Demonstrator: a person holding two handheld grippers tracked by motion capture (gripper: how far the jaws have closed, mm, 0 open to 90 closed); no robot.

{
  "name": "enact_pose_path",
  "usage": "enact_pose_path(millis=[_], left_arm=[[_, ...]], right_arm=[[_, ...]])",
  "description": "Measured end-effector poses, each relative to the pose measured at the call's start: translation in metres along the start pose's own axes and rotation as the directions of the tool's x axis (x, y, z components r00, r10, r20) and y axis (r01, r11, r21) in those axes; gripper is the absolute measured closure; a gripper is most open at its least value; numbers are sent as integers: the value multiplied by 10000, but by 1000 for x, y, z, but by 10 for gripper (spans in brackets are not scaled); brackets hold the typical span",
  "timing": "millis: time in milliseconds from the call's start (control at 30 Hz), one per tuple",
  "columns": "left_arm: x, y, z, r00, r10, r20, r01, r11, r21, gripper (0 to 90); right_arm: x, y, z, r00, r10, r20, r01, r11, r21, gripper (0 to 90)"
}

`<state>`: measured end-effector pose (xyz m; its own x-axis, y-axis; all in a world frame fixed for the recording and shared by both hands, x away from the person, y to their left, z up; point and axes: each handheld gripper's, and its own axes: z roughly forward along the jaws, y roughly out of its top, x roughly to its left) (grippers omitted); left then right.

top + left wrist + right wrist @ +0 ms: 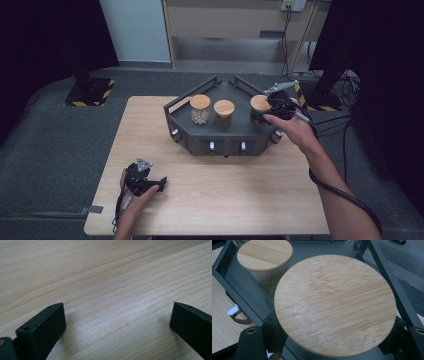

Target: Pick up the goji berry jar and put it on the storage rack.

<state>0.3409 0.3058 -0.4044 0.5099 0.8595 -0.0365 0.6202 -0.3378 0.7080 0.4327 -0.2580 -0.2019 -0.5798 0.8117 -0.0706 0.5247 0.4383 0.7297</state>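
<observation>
While three jars stand racked, two tools (one gripping) show.

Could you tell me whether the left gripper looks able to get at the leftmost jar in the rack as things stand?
Probably yes: the left gripper is open and empty, with bare table between it and the leftmost jar.

Table top, across the left gripper view: pale wood with fine straight grain, smooth, a soft sheen where light falls at the lower centre. Lid at the centre of the right gripper view: light bamboo-like wood in narrow strips, matt, faintly scuffed, with small dark specks. Second lid, upper left: the same wood. Jar wall below it: clear glass. Rack, along the left edge: dark grey, matt, metal-like. Left gripper blocks at the lower corners: black matt plastic. Floor, left of the high view: grey carpet, rough.
</observation>
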Motion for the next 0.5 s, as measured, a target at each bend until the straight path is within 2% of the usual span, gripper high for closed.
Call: enact_pose_path(millis=[500], left_arm=[[0, 0, 0, 10000, 1, 0, -1, 10000, 2, 0]], right_arm=[[-2, -6, 15, 9997, 165, -165, -165, 9999, 53, 261]])
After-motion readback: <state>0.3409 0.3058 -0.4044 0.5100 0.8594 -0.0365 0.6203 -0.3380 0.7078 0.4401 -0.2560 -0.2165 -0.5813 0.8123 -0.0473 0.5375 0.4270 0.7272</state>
